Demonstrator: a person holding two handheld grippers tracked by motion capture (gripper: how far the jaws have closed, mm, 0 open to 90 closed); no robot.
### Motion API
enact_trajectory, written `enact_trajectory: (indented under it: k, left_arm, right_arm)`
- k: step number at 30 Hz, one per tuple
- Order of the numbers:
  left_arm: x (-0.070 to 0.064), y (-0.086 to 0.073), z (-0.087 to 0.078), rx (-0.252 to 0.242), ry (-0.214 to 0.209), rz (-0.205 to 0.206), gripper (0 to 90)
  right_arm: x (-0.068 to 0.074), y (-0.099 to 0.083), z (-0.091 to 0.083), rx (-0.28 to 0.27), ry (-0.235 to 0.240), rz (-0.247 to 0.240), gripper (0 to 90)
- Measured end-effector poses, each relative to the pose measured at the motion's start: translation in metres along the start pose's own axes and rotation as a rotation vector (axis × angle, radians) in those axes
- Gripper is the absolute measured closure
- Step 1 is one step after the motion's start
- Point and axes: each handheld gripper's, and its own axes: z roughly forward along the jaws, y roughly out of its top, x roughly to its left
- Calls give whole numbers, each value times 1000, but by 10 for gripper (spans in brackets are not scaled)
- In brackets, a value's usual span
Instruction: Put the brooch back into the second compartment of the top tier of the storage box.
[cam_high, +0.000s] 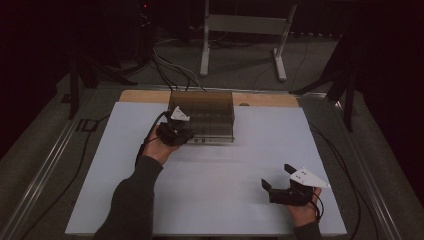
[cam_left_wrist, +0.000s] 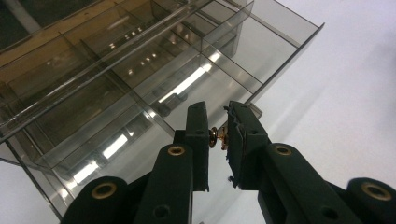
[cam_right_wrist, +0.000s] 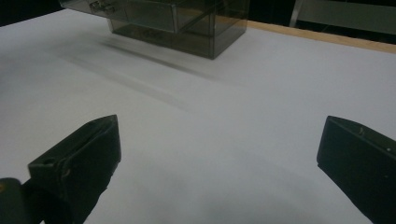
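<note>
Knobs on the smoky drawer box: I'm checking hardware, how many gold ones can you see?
1: a gold knob on the drawer front, pinched between the left tool's jaws at the box. Others may be hidden.

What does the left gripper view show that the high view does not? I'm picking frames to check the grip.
Left gripper view: a small gold knob pinched between the left gripper's fingers, and the dividers inside the smoky plastic box. High view: the right gripper, open and apart from the box, both forearms, and the floor and metal frame beyond the table. Both: the left gripper at the box's front, on the white tabletop.
</note>
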Motion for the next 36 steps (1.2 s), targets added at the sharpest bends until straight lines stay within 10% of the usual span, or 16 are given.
enact_trajectory:
  k: [36]
  left_arm:
    - [29, -3, 9, 27, 125, -92, 801]
  right_arm:
    - [0, 0, 0, 1, 3, -3, 3]
